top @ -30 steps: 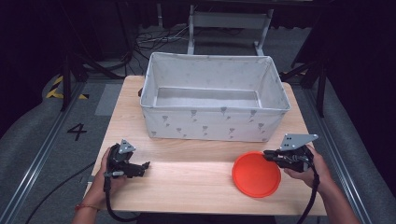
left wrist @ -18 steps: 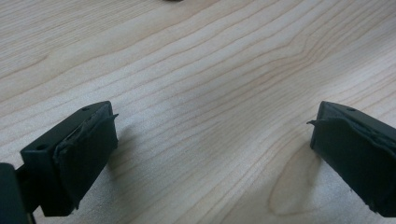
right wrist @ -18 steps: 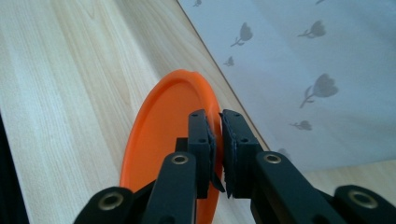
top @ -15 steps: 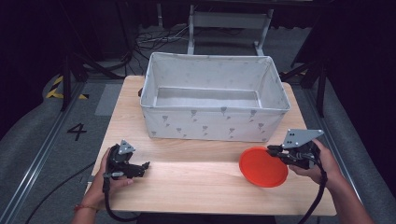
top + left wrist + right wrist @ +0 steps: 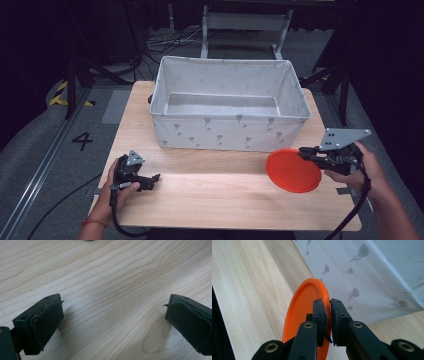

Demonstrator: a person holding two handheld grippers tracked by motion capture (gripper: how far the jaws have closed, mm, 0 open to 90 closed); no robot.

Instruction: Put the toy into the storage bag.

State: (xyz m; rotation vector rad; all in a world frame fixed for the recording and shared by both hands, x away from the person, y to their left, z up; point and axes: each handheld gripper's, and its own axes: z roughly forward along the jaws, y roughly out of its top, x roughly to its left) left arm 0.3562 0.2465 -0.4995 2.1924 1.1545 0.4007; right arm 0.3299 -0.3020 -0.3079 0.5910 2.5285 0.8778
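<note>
1. At the left of the high view, the left gripper [image 5: 134, 176] rests low on the table [image 5: 215, 185], held in the person's left hand [image 5: 116, 192]. The left gripper view shows what the high view cannot: its fingers [image 5: 42, 323] stand wide apart with only bare wood between them. The risk here is small. If this gripper slides forward it could scrape the wood, but nothing lies near it to knock.

2. In the middle stands the fabric bin [image 5: 227, 107], white with a small grey flower print, open at the top, and empty as far as the high view reaches inside it. Its soft wall could buckle or shift on the table if the plate's edge catches on it.

3. At the right, the right gripper [image 5: 312, 154] has its fingers [image 5: 319, 315] clamped on the rim of the orange plate [image 5: 292, 170], which sits just in front of the bin's right corner. From above the plate looks nearly flat. The right gripper view shows it edge-on to the camera and pinched only at a narrow strip of rim, with the bin wall [image 5: 367, 277] close behind.

4. I judge the main danger to be this thin grip: a smooth rim could twist or slip out between the pads, dropping the plate onto the table, or it could strike the bin wall rather than clear it.
</note>
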